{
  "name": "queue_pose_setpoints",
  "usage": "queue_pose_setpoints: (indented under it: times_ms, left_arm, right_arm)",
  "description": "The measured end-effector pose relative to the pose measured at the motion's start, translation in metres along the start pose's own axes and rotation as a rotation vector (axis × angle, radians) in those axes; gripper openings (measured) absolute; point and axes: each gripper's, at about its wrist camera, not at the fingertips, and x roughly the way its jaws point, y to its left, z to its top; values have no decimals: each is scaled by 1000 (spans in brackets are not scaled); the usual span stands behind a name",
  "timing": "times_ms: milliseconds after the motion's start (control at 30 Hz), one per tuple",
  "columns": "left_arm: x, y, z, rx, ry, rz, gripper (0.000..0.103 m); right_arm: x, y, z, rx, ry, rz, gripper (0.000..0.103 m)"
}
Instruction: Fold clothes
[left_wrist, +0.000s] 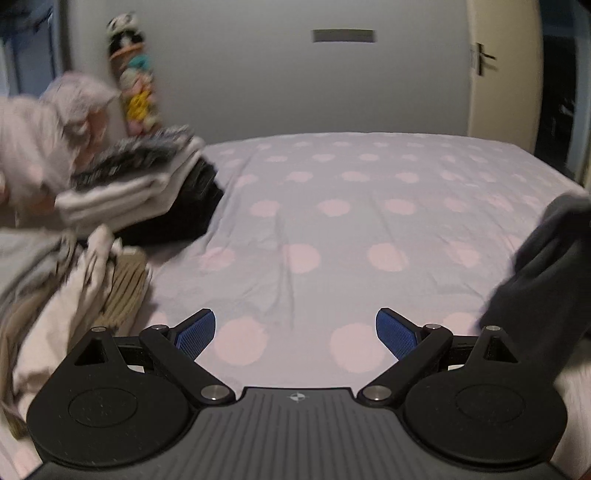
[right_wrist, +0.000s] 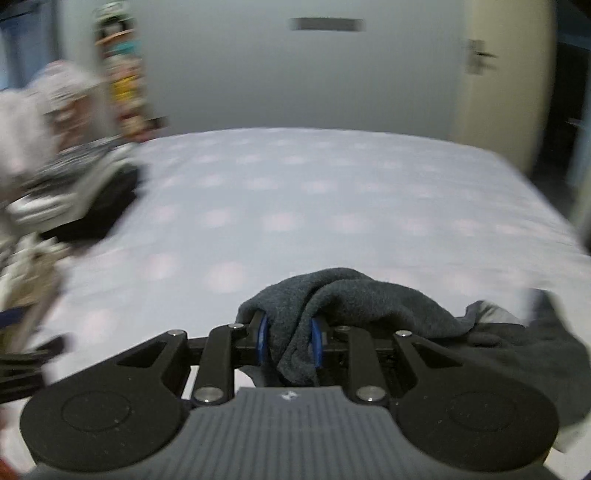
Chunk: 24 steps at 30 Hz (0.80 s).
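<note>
My right gripper (right_wrist: 289, 334) is shut on a dark grey fleece garment (right_wrist: 354, 295), bunched between its blue pads and trailing off to the right over the bed. The same dark grey garment (left_wrist: 543, 273) hangs at the right edge of the left wrist view. My left gripper (left_wrist: 295, 332) stands open above the polka-dot sheet (left_wrist: 314, 229), nothing between its blue pads (left_wrist: 197, 332). A stack of folded clothes (left_wrist: 147, 184) sits on the bed's left side. A heap of unfolded clothes (left_wrist: 74, 295) lies at the near left.
A pale pillow or bedding (left_wrist: 44, 140) lies at the far left. Plush toys (left_wrist: 135, 74) hang on the grey wall behind. A cream door (left_wrist: 502, 74) with a handle stands at the right, beyond the bed's edge.
</note>
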Motion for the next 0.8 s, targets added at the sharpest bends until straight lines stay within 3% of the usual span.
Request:
queue_pose_setpoints:
  times_ms: [133,300,400,500,567,633,800]
  left_arm:
    - [9,24,-7,-57,23,-15,103]
    - [27,37,-19,-81,55,-43,103]
    - [29,34,-23,-76,59,-79,103]
    - [26,29,-24,-68,41,-120,103]
    - [22,24,-24,-58,20,-155,103]
    - [17,17,-23,-41,4,-197,103]
    - [10,-5,-23,34,13,-268,103]
  right_arm:
    - [30,72,-13,-49,73,144,25]
    - [78,100,-34,-69,177,81,32]
    - [92,90,-39,-38,207,58,39]
    - [73,78,-37,-26,168,46,56]
    - [61,67,-35,-32,126,26,58]
    - [51,52,-31,-44,83,-15,65]
    - [25,-10,-29,-32,57,-173,67]
